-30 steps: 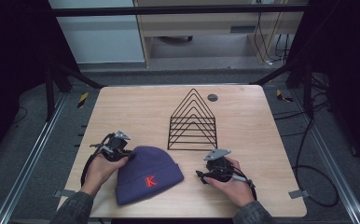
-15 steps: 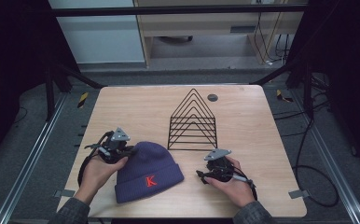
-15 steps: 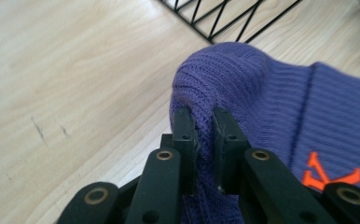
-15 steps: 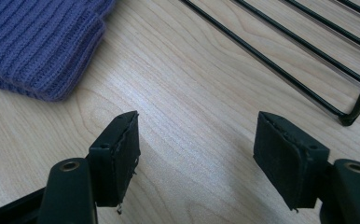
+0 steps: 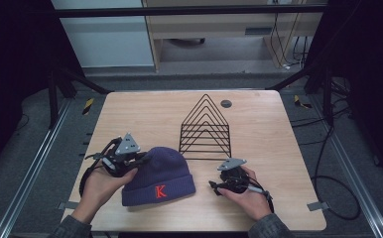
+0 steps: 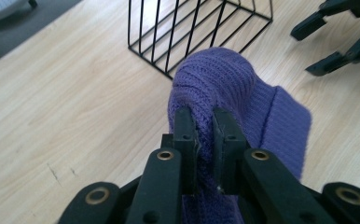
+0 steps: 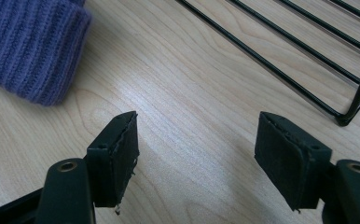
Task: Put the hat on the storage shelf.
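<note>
We see the left hand-held gripper (image 6: 205, 135) pinching the purple beanie's (image 5: 160, 174) crown, lower centre of the desk (image 5: 264, 124). Right hand-held gripper (image 7: 197, 154) spread, nothing between, near the wire rack (image 5: 205, 126).

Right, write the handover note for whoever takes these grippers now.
Left gripper: shut on the crown of the purple beanie, which is partly lifted off the table.
Right gripper: open, holding nothing, low over bare wood beside the beanie's cuff.
Black wire rack: stands just behind the beanie, nothing in it.
Done: beanie gripped.
Left: probably moving the beanie, perhaps with the right gripper taking the cuff.
</note>
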`<action>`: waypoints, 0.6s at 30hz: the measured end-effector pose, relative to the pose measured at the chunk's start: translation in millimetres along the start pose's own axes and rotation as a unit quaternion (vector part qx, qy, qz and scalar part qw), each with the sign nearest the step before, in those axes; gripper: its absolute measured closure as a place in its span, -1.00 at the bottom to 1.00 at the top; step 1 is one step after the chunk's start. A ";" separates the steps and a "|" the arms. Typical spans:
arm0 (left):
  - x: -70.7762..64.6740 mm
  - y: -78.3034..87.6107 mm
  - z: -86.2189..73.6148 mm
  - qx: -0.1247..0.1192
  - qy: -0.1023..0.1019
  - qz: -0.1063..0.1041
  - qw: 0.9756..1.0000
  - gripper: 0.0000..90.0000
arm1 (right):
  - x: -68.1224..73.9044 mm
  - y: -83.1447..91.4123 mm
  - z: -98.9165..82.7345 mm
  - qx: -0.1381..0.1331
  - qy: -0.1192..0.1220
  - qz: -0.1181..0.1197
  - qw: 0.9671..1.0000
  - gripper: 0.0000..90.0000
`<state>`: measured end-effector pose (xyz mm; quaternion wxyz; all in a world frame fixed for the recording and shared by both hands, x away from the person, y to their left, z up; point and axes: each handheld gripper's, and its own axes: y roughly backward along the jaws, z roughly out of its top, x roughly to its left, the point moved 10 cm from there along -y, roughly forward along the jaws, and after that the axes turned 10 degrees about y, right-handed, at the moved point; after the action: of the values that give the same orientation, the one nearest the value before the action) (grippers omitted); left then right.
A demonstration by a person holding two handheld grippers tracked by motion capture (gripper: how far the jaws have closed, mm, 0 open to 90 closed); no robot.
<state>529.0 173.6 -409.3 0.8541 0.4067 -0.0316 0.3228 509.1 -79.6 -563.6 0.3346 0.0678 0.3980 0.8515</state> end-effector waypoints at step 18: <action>27.5 46.7 33.4 -0.026 -0.002 0.046 0.999 0.81 | 0.5 1.6 2.1 -0.005 -0.002 0.000 1.000 -0.35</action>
<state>530.7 185.6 -346.8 0.8486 0.3830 -0.0598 0.3600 508.7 -78.8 -561.1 0.3360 0.0680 0.3927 0.8534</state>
